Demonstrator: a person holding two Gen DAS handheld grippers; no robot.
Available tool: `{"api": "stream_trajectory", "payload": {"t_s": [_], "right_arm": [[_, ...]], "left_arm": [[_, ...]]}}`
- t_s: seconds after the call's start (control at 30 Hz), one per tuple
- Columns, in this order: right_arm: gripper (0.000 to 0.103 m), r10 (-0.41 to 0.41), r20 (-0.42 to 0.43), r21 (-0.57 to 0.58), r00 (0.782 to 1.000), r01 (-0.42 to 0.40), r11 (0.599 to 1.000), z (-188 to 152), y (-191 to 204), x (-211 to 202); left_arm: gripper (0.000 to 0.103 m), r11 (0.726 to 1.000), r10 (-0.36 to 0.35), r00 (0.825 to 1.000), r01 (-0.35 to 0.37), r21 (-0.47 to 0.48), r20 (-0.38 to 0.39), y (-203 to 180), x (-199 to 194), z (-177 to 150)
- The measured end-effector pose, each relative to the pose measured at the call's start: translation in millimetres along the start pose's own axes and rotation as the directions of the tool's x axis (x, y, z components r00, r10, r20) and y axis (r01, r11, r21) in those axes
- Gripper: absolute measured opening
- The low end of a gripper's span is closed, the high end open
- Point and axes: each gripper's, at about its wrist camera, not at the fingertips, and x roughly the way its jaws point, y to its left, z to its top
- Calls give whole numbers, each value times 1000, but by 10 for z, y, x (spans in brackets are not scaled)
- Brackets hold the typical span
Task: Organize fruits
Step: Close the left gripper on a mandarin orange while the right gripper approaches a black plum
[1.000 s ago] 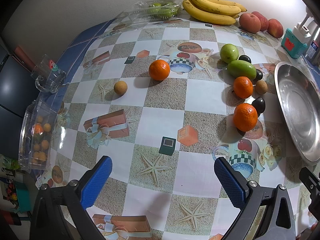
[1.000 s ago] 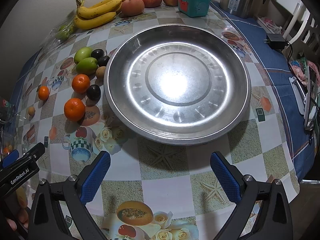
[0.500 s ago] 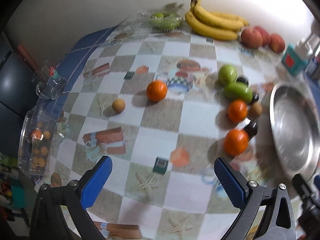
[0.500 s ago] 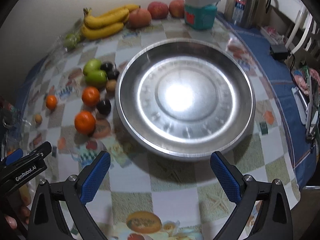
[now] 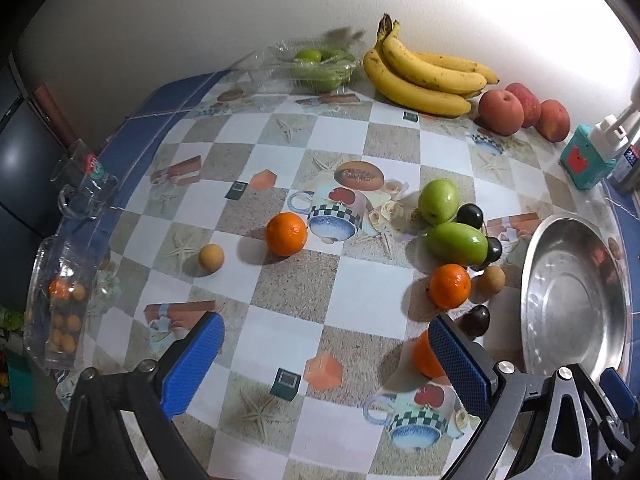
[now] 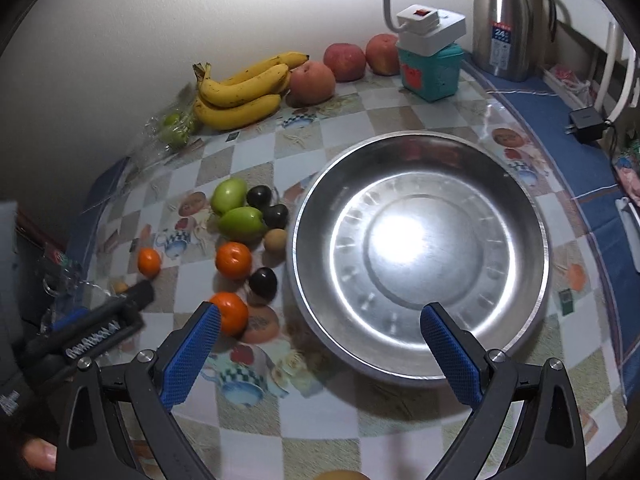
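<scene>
A wide steel bowl (image 6: 416, 352) stands empty on the patterned tablecloth, also seen at the right as the steel bowl (image 5: 536, 280). Left of it lie loose fruits: three oranges, the nearest orange (image 6: 231, 313), one orange (image 5: 286, 233) apart, two green fruits (image 5: 456, 242), dark plums (image 6: 263, 283) and small brown fruits (image 5: 211, 257). Bananas (image 5: 420, 76) and red apples (image 5: 501, 112) rest by the wall. My left gripper (image 5: 326, 354) hangs open above the cloth. My right gripper (image 6: 318, 334) is open above the bowl's near rim, holding nothing.
A clear box of green fruit (image 5: 320, 65) sits by the wall, a clear box of small oranges (image 5: 60, 304) and a glass mug (image 5: 86, 188) at the left edge. A teal box with a white lamp (image 6: 430, 68), a steel flask (image 6: 506, 20) and a charger (image 6: 586, 122) stand at the right.
Both grippers have risen and pulled back from the table, so the views take in more of the wall and the far fruits. Their jaws stayed open. No fruit moved.
</scene>
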Motion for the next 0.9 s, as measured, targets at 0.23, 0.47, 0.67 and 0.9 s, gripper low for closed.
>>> {"api": "stream_trajectory", "payload": {"t_s": [0.23,0.47,0.67,0.9], "right_arm": [[100,-10,-2,-57,1000,10,998,115,224,186],[100,35,-41,-100,999,-39,994,257,499,396],[91,16,-75,-138,997,-26,990,315,602,570],[66,-18,-142,-97,990,5,995,323,443,695]], "left_arm": [[103,999,20,1000,-20,-43,-14,152,111,216],[103,997,21,998,-25,-74,-60,325,309,387],[103,994,28,997,-36,-105,-79,462,390,420],[103,991,-89,985,72,-115,-145,335,466,322]]}}
